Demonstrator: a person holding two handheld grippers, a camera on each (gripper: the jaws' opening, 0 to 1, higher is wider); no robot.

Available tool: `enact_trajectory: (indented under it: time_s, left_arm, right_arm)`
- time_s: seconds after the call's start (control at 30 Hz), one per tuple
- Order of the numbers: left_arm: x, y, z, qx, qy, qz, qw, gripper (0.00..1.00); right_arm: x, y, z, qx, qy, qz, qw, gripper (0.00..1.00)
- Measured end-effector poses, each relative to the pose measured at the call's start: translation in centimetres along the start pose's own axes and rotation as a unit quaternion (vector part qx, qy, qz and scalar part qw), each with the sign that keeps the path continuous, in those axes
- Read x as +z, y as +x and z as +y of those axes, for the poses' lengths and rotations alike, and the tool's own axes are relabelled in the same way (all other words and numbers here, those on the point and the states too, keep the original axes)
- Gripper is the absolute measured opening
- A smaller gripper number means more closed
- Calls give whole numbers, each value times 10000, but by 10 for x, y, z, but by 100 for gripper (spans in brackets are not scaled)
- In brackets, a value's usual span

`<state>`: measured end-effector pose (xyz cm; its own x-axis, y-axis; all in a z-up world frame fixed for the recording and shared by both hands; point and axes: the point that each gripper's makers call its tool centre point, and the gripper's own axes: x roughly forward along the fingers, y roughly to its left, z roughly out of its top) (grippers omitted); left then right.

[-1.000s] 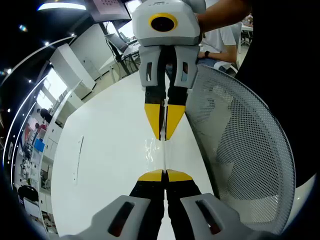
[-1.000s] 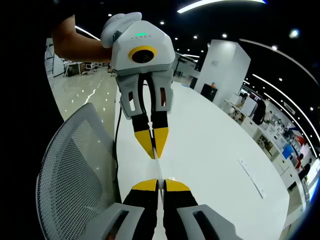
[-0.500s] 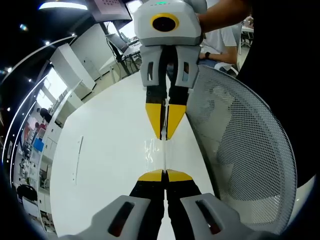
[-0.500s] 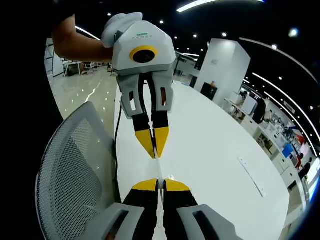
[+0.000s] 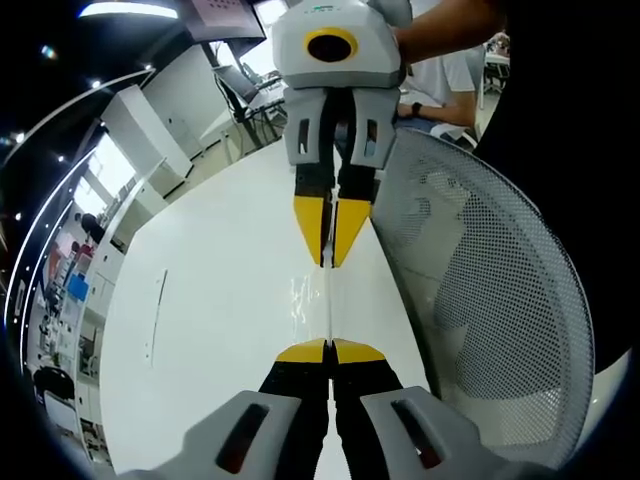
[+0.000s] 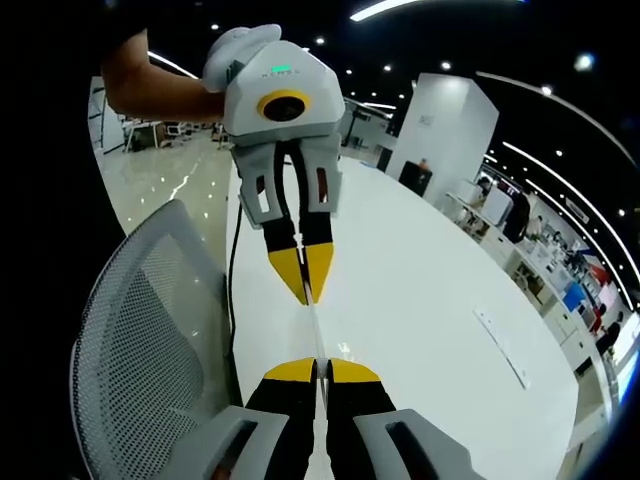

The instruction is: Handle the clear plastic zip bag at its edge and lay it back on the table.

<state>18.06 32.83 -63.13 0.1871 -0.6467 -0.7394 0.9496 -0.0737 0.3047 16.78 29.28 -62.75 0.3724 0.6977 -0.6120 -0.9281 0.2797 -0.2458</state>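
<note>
Clear plastic zip bag (image 5: 329,300), edge-on, stretched between the left gripper (image 5: 329,352) at 6 o'clock and the right gripper (image 5: 329,262) at 12, both clamped on opposite edges above the white table (image 5: 220,300); probably light, limp, slippery.

Light: bright ceiling strips (image 6: 385,9) overhead, dark ceiling
Glare: white surface (image 5: 220,300) washed pale, soft sheen
Focus: sharp centre
Distortion: strong fisheye bending at edges

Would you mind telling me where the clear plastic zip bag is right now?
The clear plastic zip bag is stretched edge-on between the closed left gripper and right gripper, above the white table beside the grey mesh chair.
</note>
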Motion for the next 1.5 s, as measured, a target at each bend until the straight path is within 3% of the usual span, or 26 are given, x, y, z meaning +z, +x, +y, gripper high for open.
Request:
enact_trajectory:
  time_s: [1.5]
  left_arm:
    - [-2,-1,2,52,-46,-23,10000,0]
  right_arm:
    - [-7,-4,-4,-75,82,76,9999,0]
